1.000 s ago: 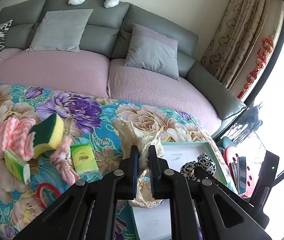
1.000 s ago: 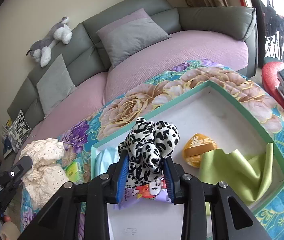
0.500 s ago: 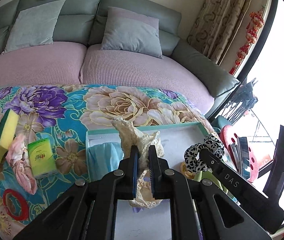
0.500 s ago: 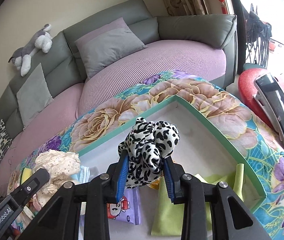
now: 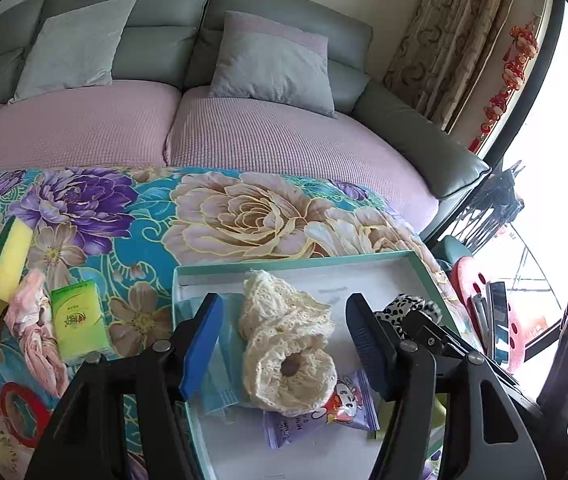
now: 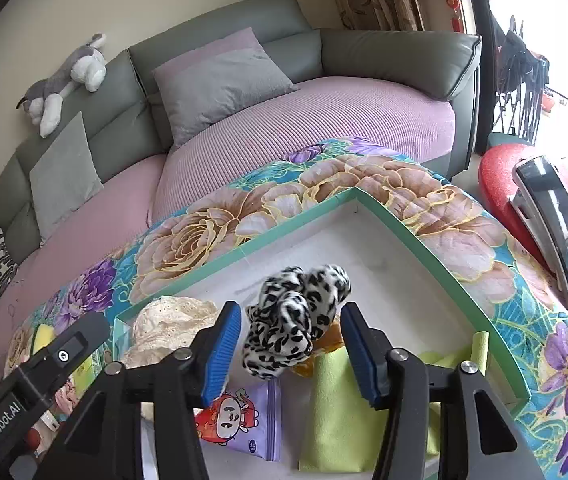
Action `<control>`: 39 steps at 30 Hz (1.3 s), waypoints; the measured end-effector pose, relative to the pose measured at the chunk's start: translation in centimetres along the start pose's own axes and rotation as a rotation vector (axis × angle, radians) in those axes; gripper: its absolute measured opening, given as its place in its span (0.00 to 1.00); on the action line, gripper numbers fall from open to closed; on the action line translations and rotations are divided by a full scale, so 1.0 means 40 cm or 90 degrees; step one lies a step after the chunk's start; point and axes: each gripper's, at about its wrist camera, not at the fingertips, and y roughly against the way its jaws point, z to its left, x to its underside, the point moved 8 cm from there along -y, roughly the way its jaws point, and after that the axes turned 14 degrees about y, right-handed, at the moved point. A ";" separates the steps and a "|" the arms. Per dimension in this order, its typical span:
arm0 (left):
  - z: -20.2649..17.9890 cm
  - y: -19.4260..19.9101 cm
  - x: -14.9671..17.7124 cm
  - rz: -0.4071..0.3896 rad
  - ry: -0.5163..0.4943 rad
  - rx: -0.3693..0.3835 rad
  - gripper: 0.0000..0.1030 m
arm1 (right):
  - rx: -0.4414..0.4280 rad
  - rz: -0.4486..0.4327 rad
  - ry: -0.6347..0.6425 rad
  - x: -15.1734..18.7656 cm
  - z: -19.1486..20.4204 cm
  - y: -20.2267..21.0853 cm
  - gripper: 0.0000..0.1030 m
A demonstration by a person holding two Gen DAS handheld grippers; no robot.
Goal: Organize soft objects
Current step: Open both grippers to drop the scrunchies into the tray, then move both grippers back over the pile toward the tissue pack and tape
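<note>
Opening over tray — left gripper, lace scrunchie freed

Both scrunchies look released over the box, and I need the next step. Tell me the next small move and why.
Probably lift the left gripper clear and head back toward the pink cloth on the floral cover. Both jaws have just been opening: the cream lace scrunchie lies free in the teal box, and the leopard-print scrunchie sits loose between the right gripper pads.
</note>
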 end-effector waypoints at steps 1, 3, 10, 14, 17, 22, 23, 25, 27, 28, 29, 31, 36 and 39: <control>0.007 0.002 -0.004 -0.004 0.000 -0.010 0.72 | 0.003 0.002 0.002 0.002 0.000 0.000 0.61; 0.026 0.005 -0.011 -0.011 0.003 -0.034 0.82 | 0.010 0.008 0.006 0.005 -0.001 -0.002 0.66; 0.111 0.016 -0.039 -0.032 0.034 -0.113 0.91 | 0.039 0.019 0.016 0.017 -0.014 -0.007 0.99; 0.172 0.019 -0.044 -0.037 0.053 -0.179 0.97 | 0.050 0.021 0.027 0.021 -0.012 -0.007 1.00; 0.213 0.020 -0.044 -0.034 0.073 -0.211 0.98 | 0.047 0.024 0.028 0.024 -0.008 -0.010 1.00; 0.254 0.022 -0.033 -0.014 0.095 -0.239 0.98 | 0.051 0.032 0.041 0.030 0.002 -0.008 1.00; 0.259 0.026 -0.033 -0.013 0.098 -0.241 0.98 | 0.052 0.033 0.044 0.030 0.005 -0.006 1.00; 0.267 0.035 -0.034 -0.011 0.102 -0.244 0.98 | 0.053 0.034 0.053 0.032 0.014 -0.002 1.00; 0.273 0.047 -0.039 -0.013 0.105 -0.248 0.98 | 0.053 0.033 0.064 0.032 0.025 0.005 1.00; 0.277 0.055 -0.041 -0.015 0.106 -0.249 0.98 | 0.054 0.032 0.071 0.032 0.032 0.009 1.00; 0.280 0.063 -0.043 -0.016 0.106 -0.253 0.98 | 0.054 0.031 0.079 0.031 0.039 0.014 1.00; 0.287 0.080 -0.047 -0.022 0.102 -0.260 0.98 | 0.054 0.028 0.095 0.030 0.056 0.025 1.00; 0.313 0.137 -0.061 -0.049 0.099 -0.281 0.98 | 0.051 0.019 0.133 0.028 0.101 0.059 1.00; 0.335 0.171 -0.069 -0.062 0.109 -0.285 0.98 | 0.056 0.017 0.151 0.031 0.127 0.081 1.00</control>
